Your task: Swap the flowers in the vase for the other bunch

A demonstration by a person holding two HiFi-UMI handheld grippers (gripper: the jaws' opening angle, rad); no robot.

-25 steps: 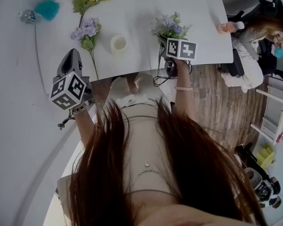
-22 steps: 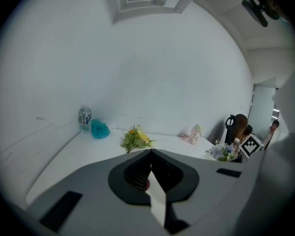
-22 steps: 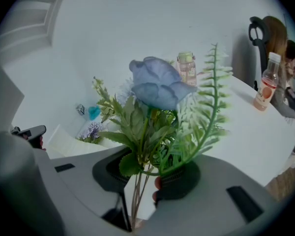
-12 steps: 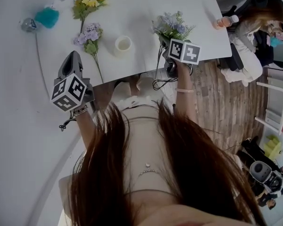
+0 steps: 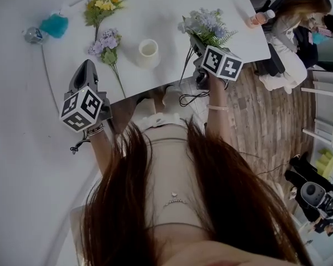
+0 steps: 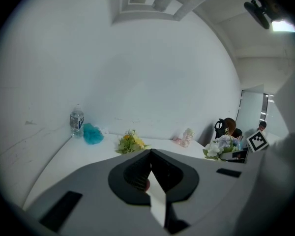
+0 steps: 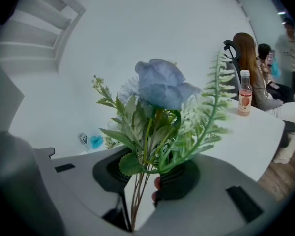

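Grey left gripper (image 5: pixel 84 65) sits at the bench (image 5: pixel 155 10) edge with its fingers shut on nothing. Past it, the yellow bunch (image 5: pixel 101 5) and lilac sprig (image 5: pixel 104 42) lie flat on the smooth white top, and the pale cylindrical vase (image 5: pixel 148 53) stands empty. Right gripper (image 7: pixel 147 173), fingers narrow on the thin wiry stems of the blue bunch (image 5: pixel 205 24), has risen over the last second, so the cloth-like blooms and fern fronds are clear of the bench. Removal looks done; the replacement is untouched.
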